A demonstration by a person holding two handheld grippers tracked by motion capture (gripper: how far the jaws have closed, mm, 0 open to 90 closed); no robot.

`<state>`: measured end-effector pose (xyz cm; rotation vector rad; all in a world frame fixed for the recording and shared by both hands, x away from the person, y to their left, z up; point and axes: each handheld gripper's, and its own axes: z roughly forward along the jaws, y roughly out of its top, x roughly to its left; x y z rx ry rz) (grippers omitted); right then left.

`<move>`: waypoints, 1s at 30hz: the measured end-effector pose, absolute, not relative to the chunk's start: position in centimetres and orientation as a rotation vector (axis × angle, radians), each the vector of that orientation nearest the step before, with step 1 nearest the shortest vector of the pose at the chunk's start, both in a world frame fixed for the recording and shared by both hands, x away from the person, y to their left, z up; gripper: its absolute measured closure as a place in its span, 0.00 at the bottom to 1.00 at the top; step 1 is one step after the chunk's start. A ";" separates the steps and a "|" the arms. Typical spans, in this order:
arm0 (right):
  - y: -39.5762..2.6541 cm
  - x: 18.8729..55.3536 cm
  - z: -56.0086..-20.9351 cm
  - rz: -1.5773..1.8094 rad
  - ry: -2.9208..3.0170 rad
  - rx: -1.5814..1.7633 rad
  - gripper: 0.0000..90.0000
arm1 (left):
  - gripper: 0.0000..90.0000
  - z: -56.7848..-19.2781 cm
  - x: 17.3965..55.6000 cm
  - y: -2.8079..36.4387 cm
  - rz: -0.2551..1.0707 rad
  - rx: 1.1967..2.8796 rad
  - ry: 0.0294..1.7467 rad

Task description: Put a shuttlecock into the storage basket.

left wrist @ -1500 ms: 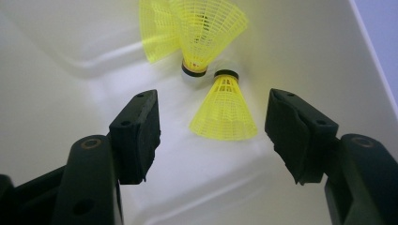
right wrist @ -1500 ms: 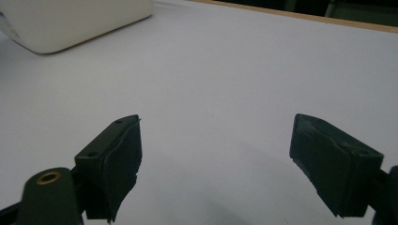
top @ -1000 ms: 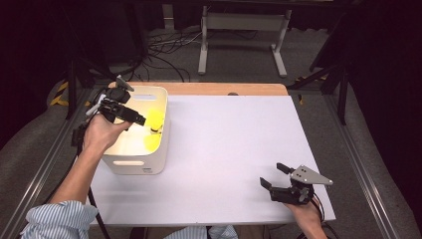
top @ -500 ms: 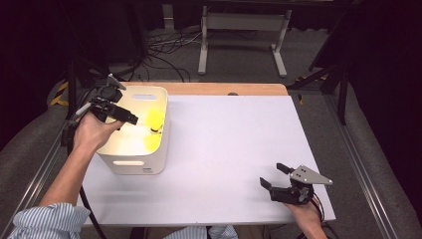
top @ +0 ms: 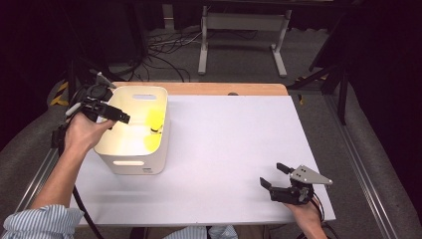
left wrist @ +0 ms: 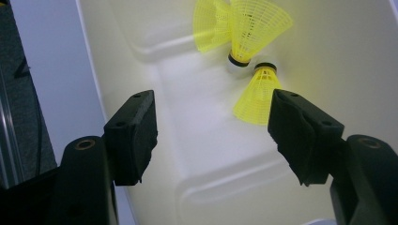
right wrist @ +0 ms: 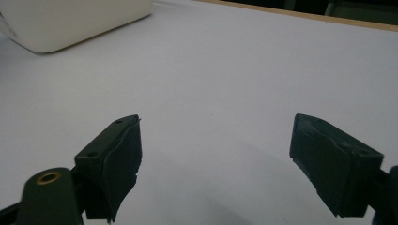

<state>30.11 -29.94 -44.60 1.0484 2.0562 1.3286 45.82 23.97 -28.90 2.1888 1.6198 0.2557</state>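
A white plastic bin [top: 130, 163] stands at the table's left and holds yellow shuttlecocks [top: 155, 118]. My left gripper [top: 119, 116] hovers over the bin's left rim, pointing inward, open and empty. In the left gripper view its gripper [left wrist: 213, 136] frames the bin floor [left wrist: 197, 154]; two shuttlecocks [left wrist: 256, 23] lie together at the far wall and a third shuttlecock [left wrist: 260, 96] lies nearer, just beyond the right-hand jaw. My right gripper [top: 273, 175] rests near the table's front right, open with nothing in it. Bare white table [right wrist: 225, 70] lies between the right gripper's [right wrist: 216, 159] jaws.
The white tabletop [top: 234, 144] stretches between the bin and my right gripper. A wooden strip [top: 224, 88] edges the far side. The bin's corner [right wrist: 70, 18] appears far off in the right gripper view. Cables and a metal stand [top: 239, 30] lie on the floor beyond the table.
My left gripper has drawn back to the left, from above the bin's middle toward its left rim, still open and empty. The right gripper has stayed put.
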 end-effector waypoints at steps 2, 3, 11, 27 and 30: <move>-29.9 30.1 -44.6 1.328 2.057 1.049 0.20 | 0.38 -28.9 45.8 24.1 0.259 2.189 1.625; -29.9 30.1 -44.6 1.328 2.057 1.048 0.20 | 0.38 -28.9 45.7 24.2 0.259 2.183 1.631; -29.9 30.1 -44.6 1.328 2.057 1.047 0.20 | 0.39 -28.7 45.5 25.2 0.284 2.157 1.652; -29.9 30.1 -44.6 1.326 2.060 1.047 0.20 | 0.39 -28.8 45.1 26.6 0.288 2.145 1.687; -29.9 30.1 -44.6 1.325 2.060 1.047 0.20 | 0.39 -28.9 45.1 26.9 0.287 2.140 1.700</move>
